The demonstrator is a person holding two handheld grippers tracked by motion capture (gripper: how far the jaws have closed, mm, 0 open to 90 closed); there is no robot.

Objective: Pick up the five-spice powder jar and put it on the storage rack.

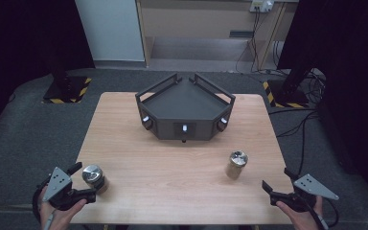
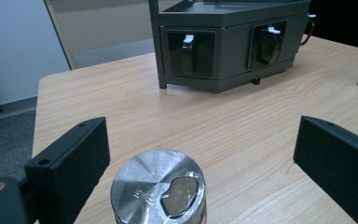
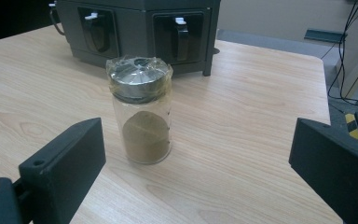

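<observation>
Two glass spice jars with taped metal lids stand on the wooden table (image 1: 172, 163). The left jar (image 1: 94, 177) (image 2: 158, 189) sits between the jaws of my left gripper (image 1: 87, 179) (image 2: 200, 154), closer to the left jaw and untouched; that gripper is open. The right jar (image 1: 237, 164) (image 3: 142, 112), holding brown powder, stands upright a short way ahead of my right gripper (image 1: 275, 178) (image 3: 198, 158), which is open and empty near the table's front right corner. A dark grey angular box (image 1: 184, 103) (image 2: 228, 42) (image 3: 140, 28) with small handled drawers stands at the table's back middle.
Black stands on yellow-and-black striped bases (image 1: 67, 88) flank the table on the grey floor. Cables (image 1: 297, 120) trail on the floor at the right. A wooden cabinet (image 1: 196, 24) is at the back. Bare tabletop lies between the jars.
</observation>
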